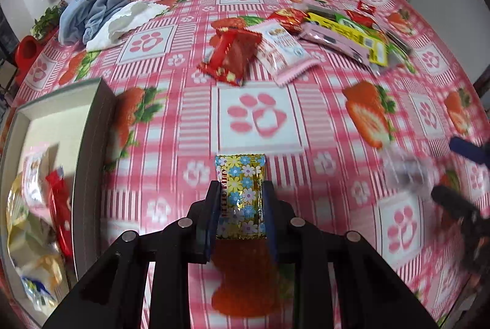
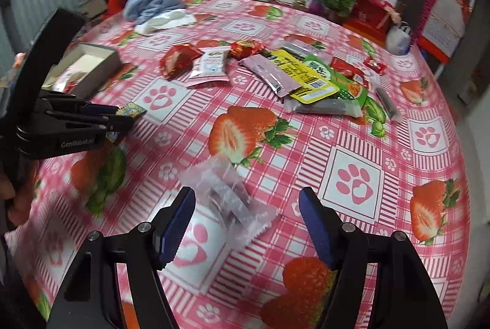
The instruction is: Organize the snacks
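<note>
In my left wrist view, my left gripper (image 1: 242, 206) sits at the bottom centre with its jaws clamped on a flowered gold candy packet (image 1: 239, 195); the packet's long axis runs straight up the frame, its crimped far end poking out beyond the fingertips over the strawberry tablecloth (image 1: 337, 120). At the lower left edge is the grey cardboard box (image 1: 88, 145), already holding several wrapped snacks (too blurred to name).

In my right wrist view, my right gripper (image 2: 248, 221) stands well open at the bottom, nothing pressed between the pads. A clear plastic-wrapped snack (image 2: 229, 194) lies between and just beyond the fingers, blurred, its long axis slanting from upper left to lower right.

Further up the frame, in the middle, a red wrapped cake (image 2: 177, 59) and a pink-and-white packet (image 2: 209, 67) lie side by side, long axes pointing roughly away from me. To their right is a heap of flat sachets with a yellow sachet (image 2: 301, 77) on top, lying diagonally. At the upper left of the table lies crumpled blue cloth (image 2: 153, 5).
</note>
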`<move>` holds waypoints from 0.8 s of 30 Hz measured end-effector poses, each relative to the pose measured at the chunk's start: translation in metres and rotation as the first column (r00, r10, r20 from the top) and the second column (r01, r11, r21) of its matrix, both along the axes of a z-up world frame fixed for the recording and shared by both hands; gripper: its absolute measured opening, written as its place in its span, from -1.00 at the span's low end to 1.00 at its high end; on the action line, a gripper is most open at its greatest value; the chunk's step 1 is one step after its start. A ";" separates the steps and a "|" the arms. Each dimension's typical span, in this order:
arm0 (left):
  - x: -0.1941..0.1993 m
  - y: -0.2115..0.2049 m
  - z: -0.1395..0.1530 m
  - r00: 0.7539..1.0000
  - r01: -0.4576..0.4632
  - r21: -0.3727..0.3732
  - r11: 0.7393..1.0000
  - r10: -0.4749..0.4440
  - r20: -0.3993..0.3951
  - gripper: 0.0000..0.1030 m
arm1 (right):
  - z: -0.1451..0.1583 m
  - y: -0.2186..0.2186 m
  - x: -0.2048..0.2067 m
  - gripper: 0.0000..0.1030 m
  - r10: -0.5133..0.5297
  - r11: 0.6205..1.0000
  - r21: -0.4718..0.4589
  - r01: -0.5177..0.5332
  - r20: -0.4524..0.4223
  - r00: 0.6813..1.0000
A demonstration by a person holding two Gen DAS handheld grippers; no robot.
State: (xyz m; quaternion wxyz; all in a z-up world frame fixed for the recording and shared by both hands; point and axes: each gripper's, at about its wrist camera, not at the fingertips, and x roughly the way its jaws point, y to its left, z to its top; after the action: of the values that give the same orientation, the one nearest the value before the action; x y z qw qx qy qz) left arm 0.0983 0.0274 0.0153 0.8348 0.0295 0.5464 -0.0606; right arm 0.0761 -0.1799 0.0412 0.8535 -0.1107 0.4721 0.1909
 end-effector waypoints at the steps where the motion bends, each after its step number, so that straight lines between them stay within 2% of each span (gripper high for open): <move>1: -0.008 0.000 0.000 1.000 0.005 -0.002 1.000 -0.005 0.008 -0.45 | 0.000 -0.007 -0.001 0.39 0.022 0.999 0.027 -0.022 -0.017 1.000; 4: -0.020 -0.002 0.000 1.000 0.010 0.011 1.000 -0.010 0.024 -0.45 | -0.007 -0.006 0.003 0.39 0.089 0.996 0.029 -0.088 -0.056 0.994; 9: -0.029 0.000 0.000 1.000 0.007 0.015 1.000 -0.007 0.018 -0.45 | -0.035 0.029 0.014 0.38 0.185 0.977 -0.085 -0.194 -0.102 0.977; 10: -0.030 0.001 0.001 1.000 0.004 0.017 1.000 -0.005 0.016 -0.44 | -0.035 0.028 0.016 0.15 0.180 0.981 -0.048 -0.186 -0.104 0.978; 11: -0.032 0.002 0.001 1.000 0.003 0.019 1.000 -0.003 0.014 -0.44 | -0.035 0.026 0.019 0.00 0.169 0.985 0.001 -0.171 -0.129 0.977; 12: -0.036 0.003 0.001 1.000 0.003 0.022 1.000 -0.004 0.016 -0.44 | -0.033 0.023 0.020 -0.43 0.138 0.990 0.004 -0.138 -0.128 0.982; 17: -0.057 0.001 0.002 1.000 0.004 0.017 1.000 -0.004 0.023 -0.44 | -0.031 0.012 -0.004 -0.43 0.029 0.999 0.050 -0.022 -0.137 0.990; 24: -0.111 -0.003 0.003 0.999 0.029 0.002 1.000 -0.029 0.031 -0.44 | -0.019 0.024 -0.078 -0.43 -0.167 0.979 0.097 0.180 -0.128 0.978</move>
State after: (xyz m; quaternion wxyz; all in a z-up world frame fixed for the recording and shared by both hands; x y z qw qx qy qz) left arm -0.0127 0.0241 0.0179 0.8421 0.0389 0.5331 -0.0721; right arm -0.0019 -0.1559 0.0225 0.8420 -0.0109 0.5189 0.1470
